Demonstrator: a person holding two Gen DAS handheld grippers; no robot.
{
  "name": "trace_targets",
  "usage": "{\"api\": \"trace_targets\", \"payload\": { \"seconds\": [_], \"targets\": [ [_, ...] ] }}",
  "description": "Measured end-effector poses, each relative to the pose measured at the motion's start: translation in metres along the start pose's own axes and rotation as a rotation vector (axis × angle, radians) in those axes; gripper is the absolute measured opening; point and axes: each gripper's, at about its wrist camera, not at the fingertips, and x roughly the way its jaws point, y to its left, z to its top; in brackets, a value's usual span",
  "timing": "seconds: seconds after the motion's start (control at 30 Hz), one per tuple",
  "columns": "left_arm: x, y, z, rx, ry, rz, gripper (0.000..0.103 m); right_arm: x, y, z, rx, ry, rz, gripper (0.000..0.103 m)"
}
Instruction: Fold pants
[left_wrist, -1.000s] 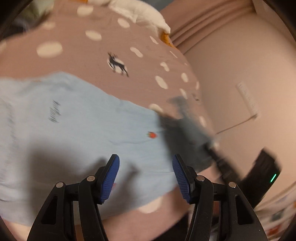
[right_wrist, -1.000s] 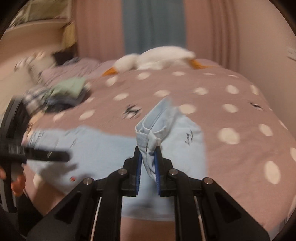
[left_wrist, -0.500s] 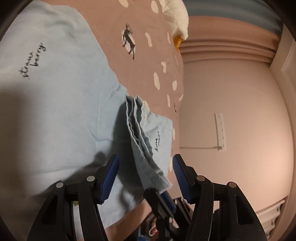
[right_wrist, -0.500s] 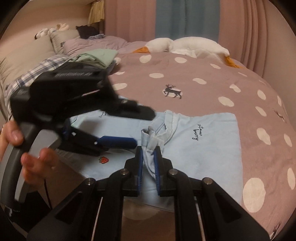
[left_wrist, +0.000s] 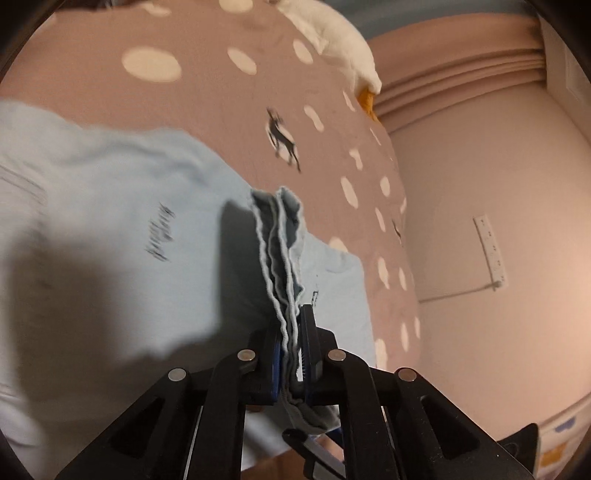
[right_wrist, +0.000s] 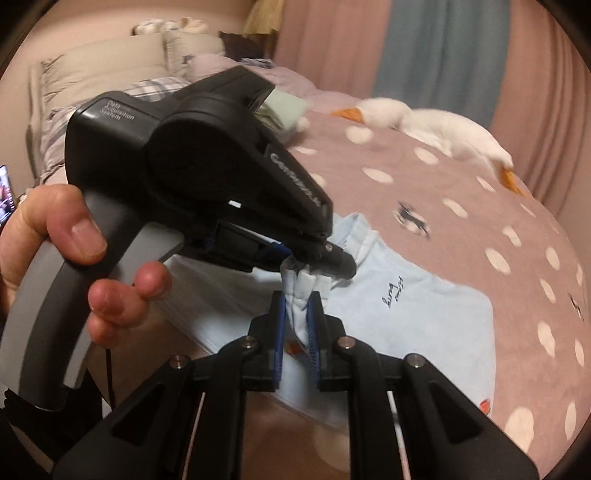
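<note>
- the light blue pants (left_wrist: 110, 229) lie spread on the bed (left_wrist: 207, 110), whose pinkish-brown cover has pale dots and small deer prints; black script lettering shows on the fabric in both views.
- the left tongs (left_wrist: 290, 354) are closed narrow on a bunched, several-layered hem of the pants, the wavy edges running up and away from the blue pads (left_wrist: 276, 354).
- in the right wrist view the right tongs (right_wrist: 297, 332) pinch the same gathered bunch of the pants (right_wrist: 424, 325) from below, the cloth squeezed between the blue pads (right_wrist: 280, 332).
- just above them the left tongs (right_wrist: 332, 258) come in from the left, their tip clamped on the top of that bunch, so the two grips sit nearly touching.
- the person's left hand (right_wrist: 85, 266) wraps the grey handle of that tool.
- a white goose plush (right_wrist: 424, 125) lies at the far side of the bed, near the curtains (right_wrist: 436, 51).
- folded clothes (right_wrist: 284, 110) and pillows (right_wrist: 110, 70) sit further back on the left.
- a wall power strip (left_wrist: 489, 247) shows beside the bed in the left wrist view.
</note>
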Motion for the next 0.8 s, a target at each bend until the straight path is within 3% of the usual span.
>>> {"api": "trace_targets", "payload": {
  "seconds": [0.17, 0.23, 0.37, 0.43, 0.5, 0.63, 0.67, 0.7, 0.73, 0.8],
  "targets": [
    [0.001, 0.018, -0.002, 0.003, -0.017, 0.133, 0.005, 0.028, 0.014, 0.003, 0.018, 0.072, 0.096, 0.016],
    [0.004, 0.025, -0.003, 0.010, -0.007, 0.206, 0.005, 0.038, 0.017, -0.001, 0.033, 0.115, 0.130, 0.026],
    [-0.008, 0.025, -0.001, 0.031, -0.027, 0.236, 0.005, 0.032, 0.008, -0.002, 0.089, 0.136, 0.178, 0.034],
    [-0.020, 0.023, -0.001, 0.058, -0.051, 0.258, 0.005, 0.013, -0.009, 0.002, 0.139, 0.105, 0.217, 0.044],
    [-0.028, 0.015, -0.001, 0.079, -0.076, 0.232, 0.005, -0.005, -0.027, 0.005, 0.197, 0.064, 0.229, 0.046],
    [-0.019, -0.013, -0.008, 0.164, -0.049, 0.151, 0.005, -0.018, -0.079, 0.000, 0.341, 0.055, 0.087, 0.043],
    [-0.012, -0.020, -0.012, 0.184, -0.031, 0.136, 0.005, -0.015, -0.090, -0.005, 0.360, 0.082, 0.011, 0.037],
    [-0.004, -0.026, -0.017, 0.208, -0.007, 0.130, 0.005, -0.011, -0.097, -0.010, 0.369, 0.115, -0.050, 0.019],
    [0.004, -0.029, -0.021, 0.227, 0.014, 0.141, 0.005, -0.006, -0.104, -0.017, 0.376, 0.154, -0.097, 0.011],
    [0.023, -0.029, -0.028, 0.236, 0.043, 0.194, 0.005, 0.001, -0.113, -0.030, 0.389, 0.184, -0.119, 0.012]
  ]
}}
